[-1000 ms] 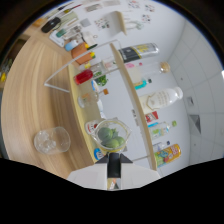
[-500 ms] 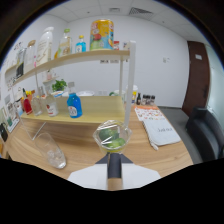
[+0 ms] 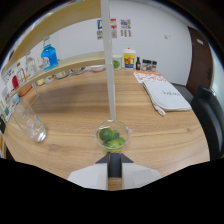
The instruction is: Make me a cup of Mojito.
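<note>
Small clear cup point(image 3: 114, 137) with green limes point(image 3: 111, 139) sits at the gripper point(image 3: 114, 159) fingertips, apparently clamped between them, though the contact is hard to see. Beside the cup on the wooden table point(image 3: 165, 135), an empty glass point(image 3: 29, 122). Beyond the cup: blue bottle point(image 3: 48, 54) on shelf, white cloth point(image 3: 165, 95).

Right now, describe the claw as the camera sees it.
Only the base of the claw shows: two pale grey, flat wedge-shaped fingers that meet at a dark, narrow centre piece. No cables, markings, hand or sleeve are in view.
</note>
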